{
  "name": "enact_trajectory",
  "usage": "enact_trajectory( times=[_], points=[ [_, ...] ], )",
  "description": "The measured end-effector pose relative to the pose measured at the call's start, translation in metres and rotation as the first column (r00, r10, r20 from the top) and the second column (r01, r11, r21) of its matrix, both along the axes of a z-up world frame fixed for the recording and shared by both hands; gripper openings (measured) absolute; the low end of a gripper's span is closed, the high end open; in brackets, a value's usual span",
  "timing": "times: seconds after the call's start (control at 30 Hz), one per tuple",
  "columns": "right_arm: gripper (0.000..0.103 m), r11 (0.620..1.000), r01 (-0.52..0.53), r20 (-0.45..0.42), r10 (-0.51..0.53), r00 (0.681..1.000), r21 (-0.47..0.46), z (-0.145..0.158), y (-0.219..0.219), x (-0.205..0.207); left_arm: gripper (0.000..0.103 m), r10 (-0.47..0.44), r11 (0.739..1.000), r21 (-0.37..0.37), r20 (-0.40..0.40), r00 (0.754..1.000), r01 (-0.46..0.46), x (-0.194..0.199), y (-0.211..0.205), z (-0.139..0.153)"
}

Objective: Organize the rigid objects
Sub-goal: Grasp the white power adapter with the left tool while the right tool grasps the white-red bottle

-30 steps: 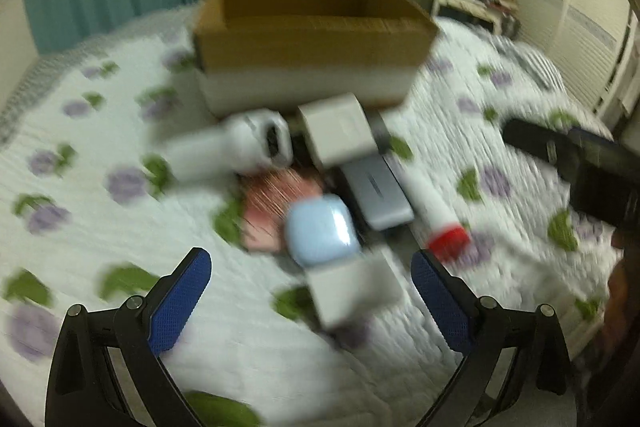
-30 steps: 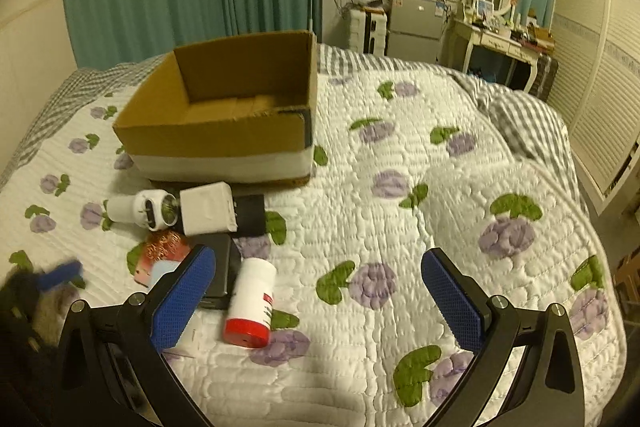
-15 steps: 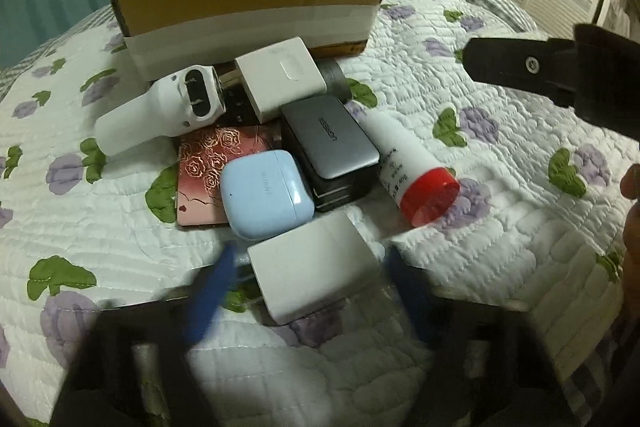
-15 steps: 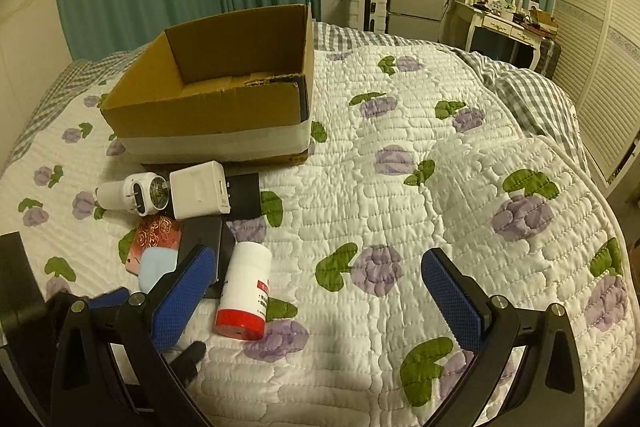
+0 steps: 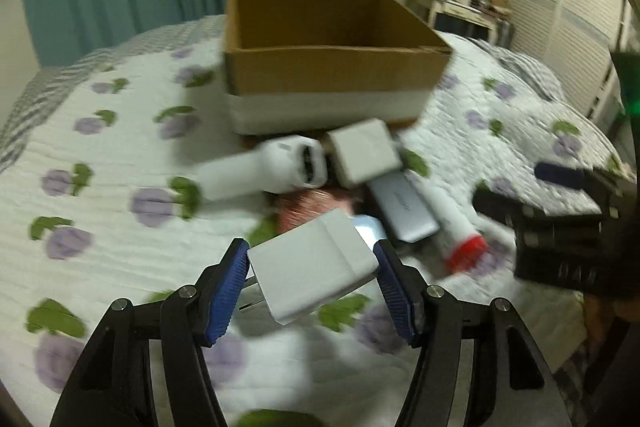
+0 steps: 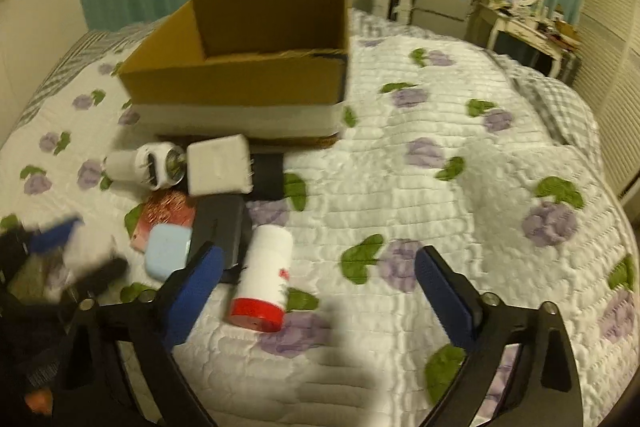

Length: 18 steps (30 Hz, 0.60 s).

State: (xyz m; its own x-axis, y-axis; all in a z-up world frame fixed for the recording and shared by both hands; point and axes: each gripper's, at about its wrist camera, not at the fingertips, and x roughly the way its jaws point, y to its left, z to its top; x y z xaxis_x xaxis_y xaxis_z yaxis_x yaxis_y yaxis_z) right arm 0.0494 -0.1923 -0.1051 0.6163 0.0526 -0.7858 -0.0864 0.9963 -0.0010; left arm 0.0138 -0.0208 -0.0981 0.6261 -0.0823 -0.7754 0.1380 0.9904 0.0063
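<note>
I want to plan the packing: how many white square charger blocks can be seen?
2: one white charger block gripped in the left hand-held gripper, another charger block lying before the cardboard box. Others may be hidden.

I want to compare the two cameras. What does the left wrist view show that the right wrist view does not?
Only left: the left hand-held gripper shut on a white block. Only right: the right hand-held gripper closing on nothing, and a black item behind the white cube. Both: the box, the red-capped bottle.
</note>
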Motion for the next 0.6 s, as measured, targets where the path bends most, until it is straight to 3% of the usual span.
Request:
enact_trajectory(
  times=[0.23, 0.43, 0.5, 0.6],
  points=[
    [0.076, 0.995, -0.095, -0.125, 0.094, 0.988, -0.007, -0.033, 0.024, 0.014, 0.065, 0.069, 0.998, -0.006, -0.04, 0.997, -0.07, 0.007, 0.021, -0.011],
    [0.07, 0.993, -0.114, -0.2, 0.103, 0.974, -0.044, -0.061, 0.035, 0.024, 0.065, 0.054, 0.998, -0.011, -0.06, 0.997, -0.055, 0.005, 0.017, -0.015],
    [0.063, 0.99, -0.127, -0.204, 0.112, 0.972, -0.06, -0.065, 0.04, 0.024, 0.065, 0.052, 0.999, -0.011, -0.063, 0.997, -0.053, 0.003, 0.016, -0.015],
    [0.042, 0.989, -0.136, -0.197, 0.121, 0.973, -0.064, -0.064, 0.043, 0.021, 0.065, 0.05, 0.999, -0.013, -0.059, 0.997, -0.051, 0.0, 0.015, -0.01]
  ],
)
